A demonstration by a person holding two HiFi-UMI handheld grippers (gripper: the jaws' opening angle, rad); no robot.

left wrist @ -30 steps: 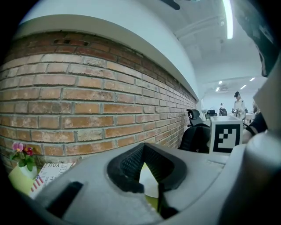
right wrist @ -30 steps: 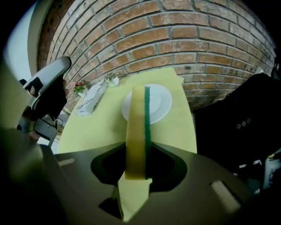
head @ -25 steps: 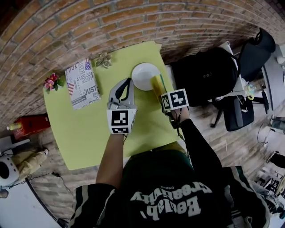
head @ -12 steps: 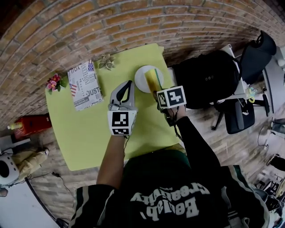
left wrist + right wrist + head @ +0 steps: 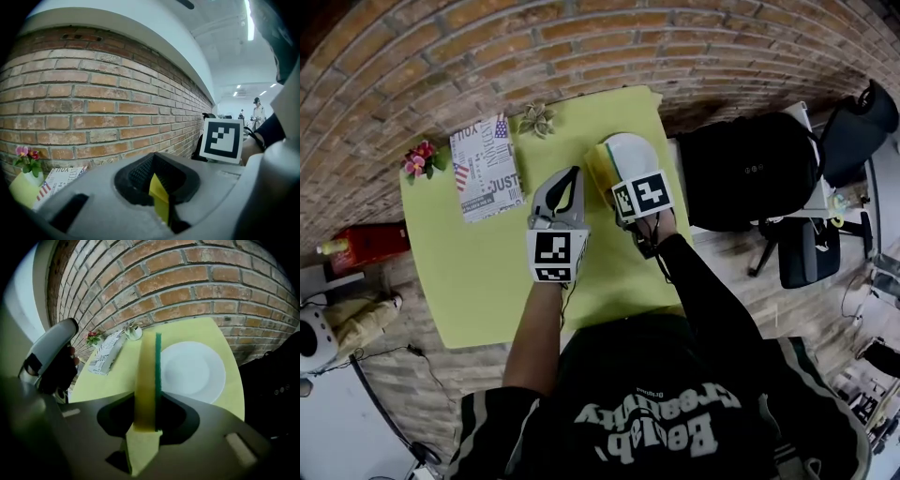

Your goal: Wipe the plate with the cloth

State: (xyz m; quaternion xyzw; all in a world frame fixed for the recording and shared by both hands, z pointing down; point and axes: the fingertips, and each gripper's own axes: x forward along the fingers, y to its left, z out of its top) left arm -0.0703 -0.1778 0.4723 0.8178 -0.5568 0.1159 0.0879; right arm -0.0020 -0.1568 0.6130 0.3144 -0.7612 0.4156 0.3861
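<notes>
A white plate (image 5: 636, 150) lies near the far right corner of the yellow-green table (image 5: 487, 272). My right gripper (image 5: 622, 184) is shut on a yellow sponge cloth (image 5: 601, 165) with a green edge, held upright over the plate's left part. The right gripper view looks past the sponge cloth (image 5: 146, 376) in the right gripper (image 5: 147, 401) to the plate (image 5: 194, 371) just behind it. My left gripper (image 5: 565, 185) hovers beside it to the left, apart from the plate. In the left gripper view, the left gripper (image 5: 159, 190) points up at the brick wall with nothing held.
A printed paper bag (image 5: 487, 167) lies at the table's far left, with a pink flower pot (image 5: 419, 159) beside it and a pale flower (image 5: 537, 120) at the far edge. A black backpack (image 5: 750, 169) sits right of the table. The brick wall (image 5: 581, 47) runs behind.
My right gripper carried the sponge cloth from the plate's near right side leftward across the plate. The left gripper stayed where it was.
</notes>
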